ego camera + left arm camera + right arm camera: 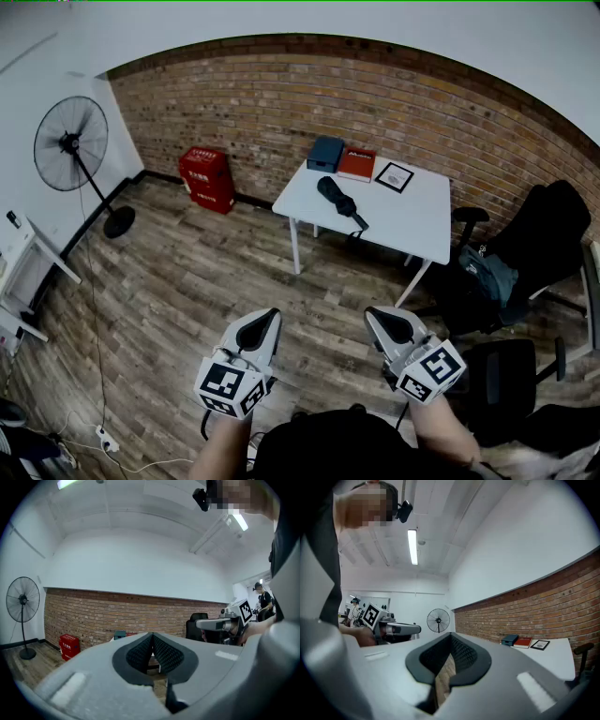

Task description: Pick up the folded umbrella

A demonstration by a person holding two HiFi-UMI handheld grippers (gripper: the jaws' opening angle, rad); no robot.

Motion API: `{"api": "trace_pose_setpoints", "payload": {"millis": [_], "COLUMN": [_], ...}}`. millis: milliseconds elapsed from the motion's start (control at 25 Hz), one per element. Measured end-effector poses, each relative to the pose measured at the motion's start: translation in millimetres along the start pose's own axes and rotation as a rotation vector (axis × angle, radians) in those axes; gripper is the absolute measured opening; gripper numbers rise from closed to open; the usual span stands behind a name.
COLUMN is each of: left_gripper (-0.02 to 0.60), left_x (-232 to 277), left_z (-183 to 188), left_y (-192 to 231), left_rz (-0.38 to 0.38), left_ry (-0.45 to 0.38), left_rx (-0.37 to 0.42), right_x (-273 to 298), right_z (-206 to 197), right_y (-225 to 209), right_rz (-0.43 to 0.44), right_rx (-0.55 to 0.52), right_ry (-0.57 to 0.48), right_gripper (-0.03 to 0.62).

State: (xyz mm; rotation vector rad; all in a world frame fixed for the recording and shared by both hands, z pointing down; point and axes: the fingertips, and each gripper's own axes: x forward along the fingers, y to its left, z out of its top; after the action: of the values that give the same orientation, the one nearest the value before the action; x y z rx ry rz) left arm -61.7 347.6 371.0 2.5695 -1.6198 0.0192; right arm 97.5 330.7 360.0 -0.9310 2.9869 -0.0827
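Brick wall (pixel 375 103) and wooden floor (pixel 187 281) are framing the scene, with a white desk (pixel 422 230) standing close to the wall. The folded umbrella (pixel 339 202) is lying on the desk's left half, slanting from near the back left corner toward the middle, with nothing touching it. Along the desk's back edge, a blue box (pixel 325 153), a red book (pixel 356 164) and a small framed picture (pixel 395 175) are sitting side by side. A red crate (pixel 207 178) is resting on the floor against the wall to the left of the desk, and a standing fan (pixel 73 150) is standing further left. A black office chair (pixel 534 244) is sitting off the desk's right edge.

Both tools are hovering level over the floor, well apart from the desk. The left gripper (pixel 271 316) is holding its jaws pressed together, tip to tip, with nothing between them. The right gripper (pixel 372 315) is likewise keeping its jaws closed and empty.
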Motion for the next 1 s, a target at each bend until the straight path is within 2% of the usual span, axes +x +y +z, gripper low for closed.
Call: {"api": "trace_pose_setpoints", "payload": {"millis": [360,520,720,880,1000], "left_gripper": [0.003,0.005,0.005,0.005,0.005], "left_x": [-23.7,-23.6,0.3,28.3,62.2], "left_z": [-25.2,-28.4,-34.2,-37.0,-31.1], "left_y": [17.2,19.4,26.7,40.9,55.8], "left_rz": [-0.019,-0.034,-0.038,-0.027,-0.02], "left_ry": [0.007,0.013,0.05,0.087,0.094], "left_rx": [-0.036,-0.045,-0.064,-0.063,-0.073], "right_x": [15.2,17.6,41.8,68.8,92.2], "right_z": [-18.1,-24.3,-38.2,-56.7,-55.2], "right_y": [38.6,37.6,10.0,-14.1,-41.4], "right_rz": [0.019,0.015,0.01,0.061,0.103], "right_rx": [0.004,0.072,0.129,0.202,0.234], "right_ry": [0.024,0.035,0.047,0.055,0.032], "right_gripper": [-0.002,-0.002,0.0,0.002,0.002]}}
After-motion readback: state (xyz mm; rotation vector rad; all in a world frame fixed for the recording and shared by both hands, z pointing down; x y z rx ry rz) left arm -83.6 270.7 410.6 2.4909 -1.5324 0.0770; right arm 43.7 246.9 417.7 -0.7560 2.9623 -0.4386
